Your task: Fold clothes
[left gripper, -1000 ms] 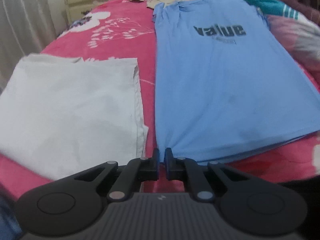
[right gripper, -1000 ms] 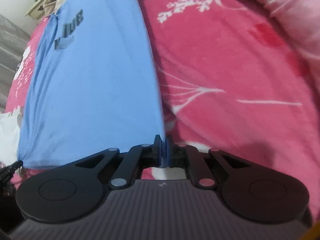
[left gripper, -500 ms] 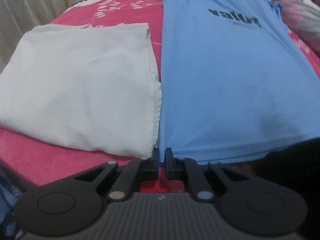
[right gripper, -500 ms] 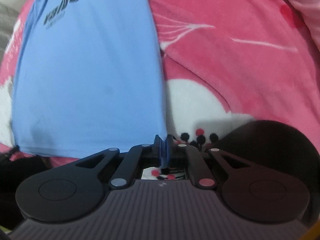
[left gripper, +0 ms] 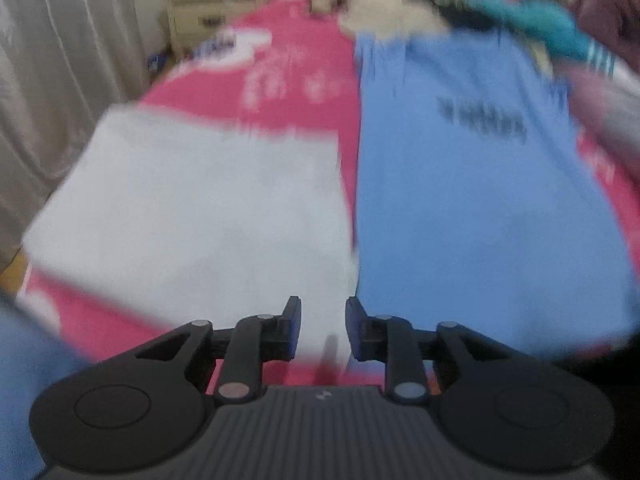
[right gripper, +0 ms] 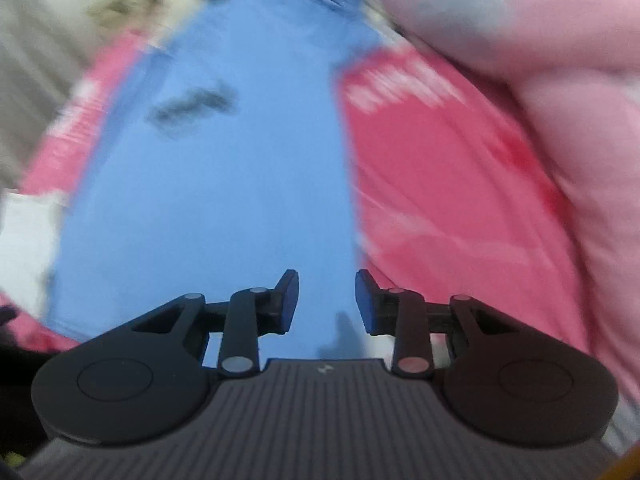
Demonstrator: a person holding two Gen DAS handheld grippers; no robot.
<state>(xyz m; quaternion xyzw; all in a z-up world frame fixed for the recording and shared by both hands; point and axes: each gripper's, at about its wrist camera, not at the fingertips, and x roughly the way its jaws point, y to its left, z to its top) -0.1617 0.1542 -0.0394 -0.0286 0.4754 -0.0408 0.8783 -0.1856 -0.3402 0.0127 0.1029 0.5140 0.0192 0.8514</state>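
A light blue T-shirt (left gripper: 480, 208) with dark lettering lies flat lengthwise on the pink bed cover (left gripper: 288, 80). Beside it on the left lies a folded white garment (left gripper: 192, 216). Both views are blurred by motion. My left gripper (left gripper: 322, 314) hangs above the near left corner of the blue shirt; its jaws are opening and nothing is between them. In the right wrist view the blue T-shirt (right gripper: 224, 200) fills the middle. Over its near right hem, my right gripper (right gripper: 327, 292) is opening too, with no cloth between its pads.
A cream dresser (left gripper: 216, 0) stands past the bed's far left corner, with a grey curtain (left gripper: 60, 92) on the left. Loose clothes (left gripper: 532, 28), beige, teal and maroon, are piled at the far end. A pale pink quilt (right gripper: 540, 92) bulges along the right.
Both grippers were shut on the blue shirt's near hem corners; both have let go, opened and lifted away. The shirt now lies flat on the bed.
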